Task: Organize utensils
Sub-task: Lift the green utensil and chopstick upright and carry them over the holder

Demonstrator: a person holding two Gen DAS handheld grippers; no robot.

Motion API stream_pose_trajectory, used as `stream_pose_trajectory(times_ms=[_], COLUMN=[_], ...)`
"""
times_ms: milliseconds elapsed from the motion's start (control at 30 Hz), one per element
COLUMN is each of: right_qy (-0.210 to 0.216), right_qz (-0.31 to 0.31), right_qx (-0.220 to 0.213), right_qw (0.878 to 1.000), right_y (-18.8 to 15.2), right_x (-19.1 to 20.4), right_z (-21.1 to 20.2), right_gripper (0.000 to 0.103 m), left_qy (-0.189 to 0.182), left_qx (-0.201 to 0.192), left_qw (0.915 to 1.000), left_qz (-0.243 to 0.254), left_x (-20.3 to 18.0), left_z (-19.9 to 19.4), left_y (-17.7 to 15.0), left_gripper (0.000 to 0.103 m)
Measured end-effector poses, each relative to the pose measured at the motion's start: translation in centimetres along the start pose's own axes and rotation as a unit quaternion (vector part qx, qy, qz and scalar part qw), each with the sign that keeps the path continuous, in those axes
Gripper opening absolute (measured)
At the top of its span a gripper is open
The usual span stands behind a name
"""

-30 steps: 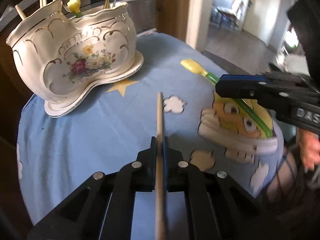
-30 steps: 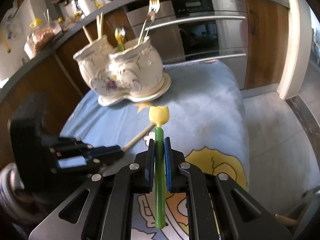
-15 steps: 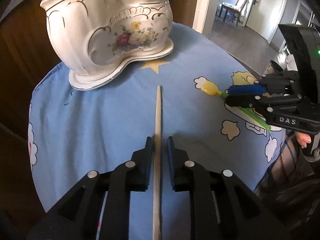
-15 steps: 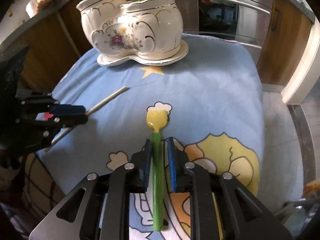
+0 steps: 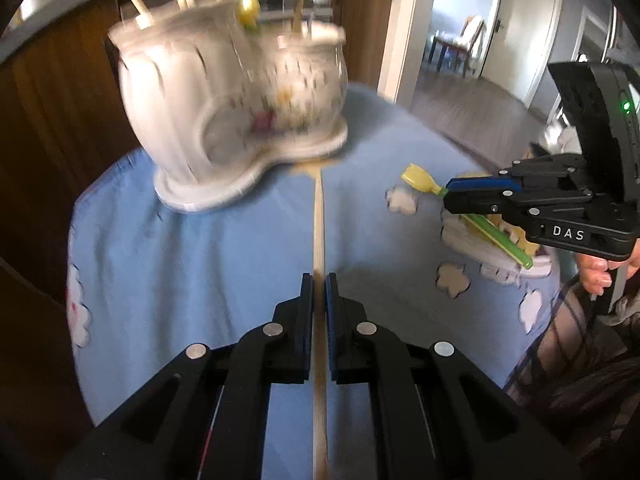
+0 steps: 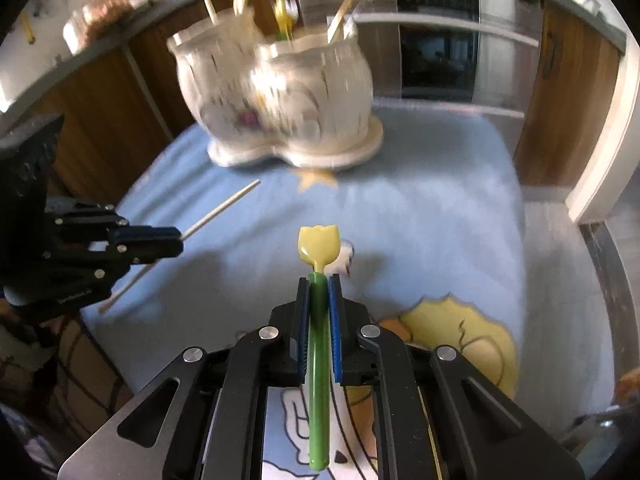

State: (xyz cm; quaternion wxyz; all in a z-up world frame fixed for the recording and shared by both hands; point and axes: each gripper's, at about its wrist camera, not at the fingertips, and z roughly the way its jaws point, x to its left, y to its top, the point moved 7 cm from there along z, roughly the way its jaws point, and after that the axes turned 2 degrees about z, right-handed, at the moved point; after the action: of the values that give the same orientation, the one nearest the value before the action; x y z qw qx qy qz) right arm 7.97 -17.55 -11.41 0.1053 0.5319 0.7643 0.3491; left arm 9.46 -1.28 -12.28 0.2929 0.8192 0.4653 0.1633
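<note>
A white floral ceramic holder (image 5: 236, 100) with two compartments stands at the far side of the blue tablecloth; it also shows in the right wrist view (image 6: 280, 100) and holds chopsticks, a yellow spoon and forks. My left gripper (image 5: 319, 284) is shut on a wooden chopstick (image 5: 319, 216) that points at the holder. My right gripper (image 6: 319, 284) is shut on a green-handled spoon (image 6: 319, 240) with a yellow tulip-shaped head, raised above the cloth. Each gripper shows in the other's view: the right gripper (image 5: 452, 196) and the left gripper (image 6: 176, 240).
The table wears a blue cartoon tablecloth (image 6: 420, 208). Wooden cabinets and an oven (image 6: 436, 40) stand behind the holder. A doorway to another room (image 5: 480, 60) opens on the right of the left wrist view. The table edge falls off at left and right.
Both grippers have closed tight on their utensils and lifted them off the cloth. The views have tilted up towards the holder, which is now blurred by motion.
</note>
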Motion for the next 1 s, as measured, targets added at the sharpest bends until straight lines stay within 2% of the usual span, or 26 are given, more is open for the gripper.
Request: stream_pose_trajectory(times_ms=[133,300,400,567,667,733,900,1000], right_qy=[0.002,-0.002,0.001,0.019,0.03,0.048,0.057,0.051], right_qz=[-0.003,0.006,0.019,0.048,0.065,0.08,0.102,0.096], right_qx=[-0.057,-0.139,-0.186,-0.248,-0.265,-0.277,-0.293,-0.306], right_qw=[0.998,0.99,0.982,0.967,0.962,0.956,0.949,0.946], right_y=[2.3,7.4,10.5,15.9,18.2,19.3,20.7,20.8], right_x=[0.5,0.8,1.0,0.5,0.2,-0.3,-1.0,-0.8], right_z=[-2.2,-4.5,-5.3,-5.4,-4.5,-3.7,-1.0,0.1], right_gripper=[0.01,0.01,0.01,0.01,0.01,0.01,0.01,0.01], left_qy=[-0.012,-0.004,-0.001,0.013,0.005,0.0,0.009,0.033], left_qx=[-0.065,-0.174,-0.245,-0.324,-0.359,-0.375,-0.386,-0.4], left_qw=[0.9978,0.9846,0.9695,0.945,0.9312,0.9241,0.9171,0.9107], left_qz=[0.008,0.014,-0.007,-0.04,-0.062,-0.074,-0.101,-0.099], left_x=[0.3,1.5,3.4,6.2,7.2,8.2,10.0,10.4], left_z=[-3.7,-8.8,-11.2,-12.1,-11.5,-11.0,-8.7,-7.9], left_y=[1.8,6.4,10.1,15.1,17.6,18.2,19.4,19.2], left_gripper=[0.006,0.006,0.006,0.006,0.006,0.006,0.006,0.006])
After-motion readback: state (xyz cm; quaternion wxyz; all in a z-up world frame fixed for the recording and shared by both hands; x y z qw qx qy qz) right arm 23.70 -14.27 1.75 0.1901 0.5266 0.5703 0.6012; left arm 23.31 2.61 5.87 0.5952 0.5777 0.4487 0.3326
